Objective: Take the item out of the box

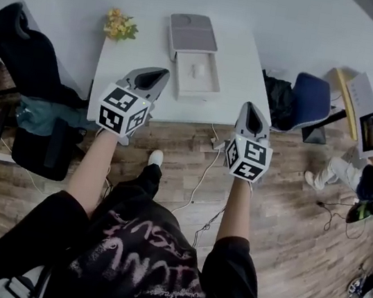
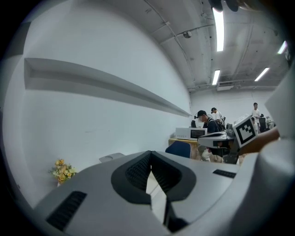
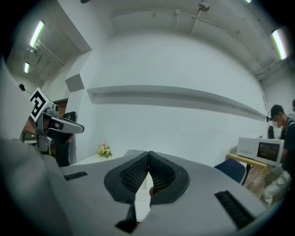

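Note:
An open white box [image 1: 196,76] lies on the white table [image 1: 127,58], and a small pale item [image 1: 199,71] rests in its tray. The grey lid [image 1: 192,33] lies just beyond the tray. My left gripper [image 1: 162,73] hovers over the table's near edge, left of the box, shut and empty. My right gripper [image 1: 249,105] hangs at the table's near right corner, also shut with nothing in it. In the left gripper view the closed jaws [image 2: 150,153] point at the white wall. The right gripper's jaws [image 3: 148,153] likewise meet at the tips.
A yellow flower bunch [image 1: 120,25] stands at the table's far left. A black office chair [image 1: 27,49] is to the left and a blue chair [image 1: 312,98] to the right. Cables and a power strip [image 1: 217,143] lie on the wooden floor. People sit at the right [image 1: 371,177].

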`<state>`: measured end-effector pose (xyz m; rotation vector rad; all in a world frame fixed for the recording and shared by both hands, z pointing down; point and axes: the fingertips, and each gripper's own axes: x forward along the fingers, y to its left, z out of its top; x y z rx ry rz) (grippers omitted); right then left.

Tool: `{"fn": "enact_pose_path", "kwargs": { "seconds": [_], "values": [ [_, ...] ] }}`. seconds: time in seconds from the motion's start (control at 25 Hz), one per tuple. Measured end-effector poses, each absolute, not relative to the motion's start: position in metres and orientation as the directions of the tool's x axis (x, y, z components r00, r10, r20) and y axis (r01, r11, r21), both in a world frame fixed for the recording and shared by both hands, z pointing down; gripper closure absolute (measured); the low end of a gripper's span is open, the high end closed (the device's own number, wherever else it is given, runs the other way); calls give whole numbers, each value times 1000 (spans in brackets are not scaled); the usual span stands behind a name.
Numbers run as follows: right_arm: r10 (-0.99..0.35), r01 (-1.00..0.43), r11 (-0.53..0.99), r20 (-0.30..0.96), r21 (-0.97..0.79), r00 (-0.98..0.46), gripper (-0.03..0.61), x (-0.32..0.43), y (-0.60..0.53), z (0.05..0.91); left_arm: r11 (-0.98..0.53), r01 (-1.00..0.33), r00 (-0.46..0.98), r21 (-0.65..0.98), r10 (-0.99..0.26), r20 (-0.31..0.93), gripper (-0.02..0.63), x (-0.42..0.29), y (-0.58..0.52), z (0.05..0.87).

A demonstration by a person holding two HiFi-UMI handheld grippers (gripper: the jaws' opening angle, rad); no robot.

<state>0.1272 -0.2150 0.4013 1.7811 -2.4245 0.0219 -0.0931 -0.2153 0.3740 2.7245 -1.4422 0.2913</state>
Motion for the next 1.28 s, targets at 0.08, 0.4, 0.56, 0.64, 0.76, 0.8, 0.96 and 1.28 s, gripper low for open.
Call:
{"fn": "enact_pose_path", "kwargs": {
  "seconds": [0.08,0.4,0.56,0.64,0.76,0.8,0.96,1.28],
  "values": [
    [-950,-954,294,128,64,-285,575,130,-230,405,-573,-818,555,-43,-808,198,614,-90,-232,378],
    [-957,-963,264,142,55,-254,574,132,-298,403,-600,-799,581,-25,-783,220,614,-86,-306,382],
    [-960,-968,246,152,55,-236,574,129,-333,404,-614,-789,595,-18,-771,226,614,-89,-344,384],
    [-962,-970,237,154,55,-226,574,128,-351,403,-620,-784,601,-17,-766,228,614,-92,-362,384],
    [-964,-972,227,152,57,-217,574,124,-374,401,-625,-780,607,-12,-762,225,614,-95,-387,383],
    [-965,-973,224,152,58,-213,574,122,-380,400,-627,-779,609,-9,-761,223,614,-97,-395,383],
    [-968,-975,210,155,66,-198,574,119,-400,396,-630,-777,618,19,-756,217,614,-102,-419,384],
    [-971,-977,197,157,86,-181,574,125,-423,389,-637,-769,630,48,-744,222,614,-97,-443,389]
  ]
}}
